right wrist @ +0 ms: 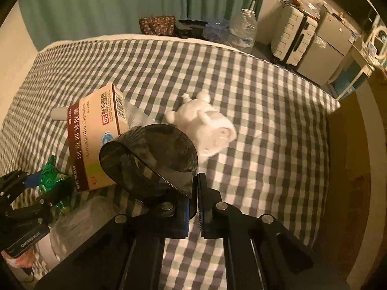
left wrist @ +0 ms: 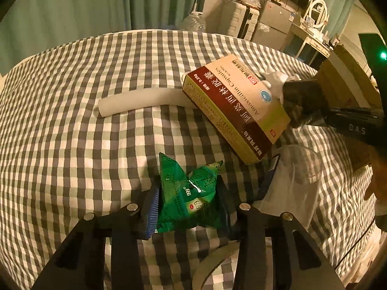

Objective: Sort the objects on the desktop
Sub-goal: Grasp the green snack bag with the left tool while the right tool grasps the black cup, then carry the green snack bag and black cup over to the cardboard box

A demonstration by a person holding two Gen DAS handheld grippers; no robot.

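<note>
My left gripper (left wrist: 187,200) is shut on a green sachet (left wrist: 188,193) just above the checked cloth. My right gripper (right wrist: 193,207) is shut on the rim of a dark see-through cup (right wrist: 150,162) and holds it tilted on its side. A medicine box (left wrist: 232,106) sticks out of the cup's mouth; it also shows in the right wrist view (right wrist: 96,133). A white foam tube (left wrist: 142,101) lies on the cloth behind the box. A white figurine (right wrist: 205,123) lies on its side beyond the cup.
A clear plastic container (left wrist: 292,181) sits on the checked cloth (left wrist: 72,133) to the right of the sachet. A cardboard box (left wrist: 343,79) stands at the right edge. Suitcase, cabinet and water bottles stand on the floor beyond.
</note>
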